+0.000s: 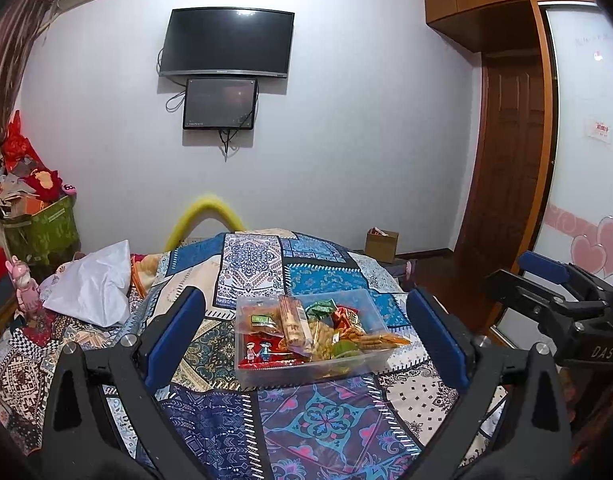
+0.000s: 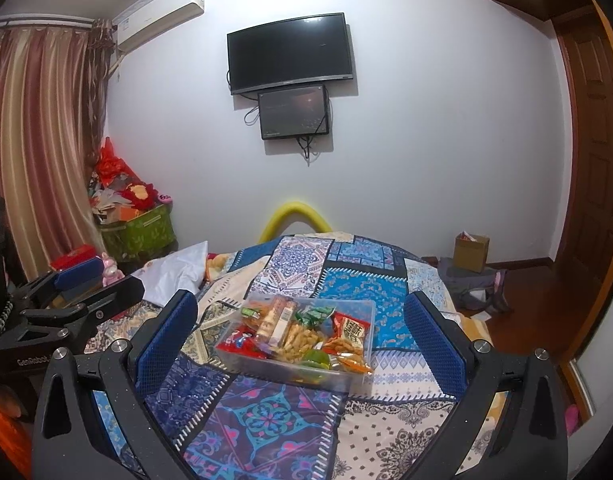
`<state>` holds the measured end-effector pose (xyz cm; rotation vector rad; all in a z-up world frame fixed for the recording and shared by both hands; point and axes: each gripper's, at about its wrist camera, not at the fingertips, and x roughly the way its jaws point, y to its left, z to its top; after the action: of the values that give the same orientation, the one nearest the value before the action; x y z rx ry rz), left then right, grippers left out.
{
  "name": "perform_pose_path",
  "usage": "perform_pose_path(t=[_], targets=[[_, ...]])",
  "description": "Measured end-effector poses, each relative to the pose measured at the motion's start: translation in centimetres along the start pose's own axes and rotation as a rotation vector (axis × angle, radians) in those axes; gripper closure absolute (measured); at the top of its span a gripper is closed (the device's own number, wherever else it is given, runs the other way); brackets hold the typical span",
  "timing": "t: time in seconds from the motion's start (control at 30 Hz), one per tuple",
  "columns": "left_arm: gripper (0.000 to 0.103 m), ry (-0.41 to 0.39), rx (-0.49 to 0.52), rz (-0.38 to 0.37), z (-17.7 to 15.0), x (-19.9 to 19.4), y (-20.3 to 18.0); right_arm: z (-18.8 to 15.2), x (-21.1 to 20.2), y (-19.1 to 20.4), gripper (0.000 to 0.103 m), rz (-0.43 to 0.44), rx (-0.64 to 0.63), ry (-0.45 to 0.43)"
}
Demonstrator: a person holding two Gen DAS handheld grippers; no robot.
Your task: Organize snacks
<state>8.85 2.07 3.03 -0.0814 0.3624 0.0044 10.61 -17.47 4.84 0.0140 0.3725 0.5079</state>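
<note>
A clear plastic box [image 1: 370, 304] full of snack packets sits on a patchwork quilt [image 1: 322, 420]. It holds a tall biscuit sleeve [image 1: 295, 325], green-wrapped sweets [image 1: 321, 309], a red packet [image 1: 262, 350] and orange crackers. The box also shows in the right wrist view [image 2: 362, 360]. My left gripper [image 1: 306, 340] is open and empty, its blue pads wide either side of the box and short of it. My right gripper [image 2: 302, 336] is open and empty too, held the same way. Each gripper shows at the edge of the other's view.
The quilt covers a bed; a white pillow [image 1: 94, 280] lies at its left. A green basket of clutter [image 2: 140, 228] stands by the curtain. A cardboard box [image 2: 471, 252] and clothes lie on the floor at right. Two screens [image 2: 290, 52] hang on the far wall.
</note>
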Motion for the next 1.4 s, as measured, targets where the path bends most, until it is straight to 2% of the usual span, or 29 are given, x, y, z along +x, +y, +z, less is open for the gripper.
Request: perform_pose_path(t=[0.9, 1.17, 1.4], targets=[[0.001, 0.000, 0.005, -0.005, -0.14, 0.02, -0.21, -0.13, -0.06, -0.17, 0.000, -0.001, 0.003, 0.002], [0.001, -0.004, 0.010, -0.033, -0.02, -0.19, -0.47, -0.06, -0.14, -0.19, 0.000, 0.002, 0.005, -0.002], [0.001, -0.019, 0.025, -0.020, -0.05, -0.53, -0.84, 0.06, -0.13, 0.04, 0.000, 0.003, 0.003, 0.000]])
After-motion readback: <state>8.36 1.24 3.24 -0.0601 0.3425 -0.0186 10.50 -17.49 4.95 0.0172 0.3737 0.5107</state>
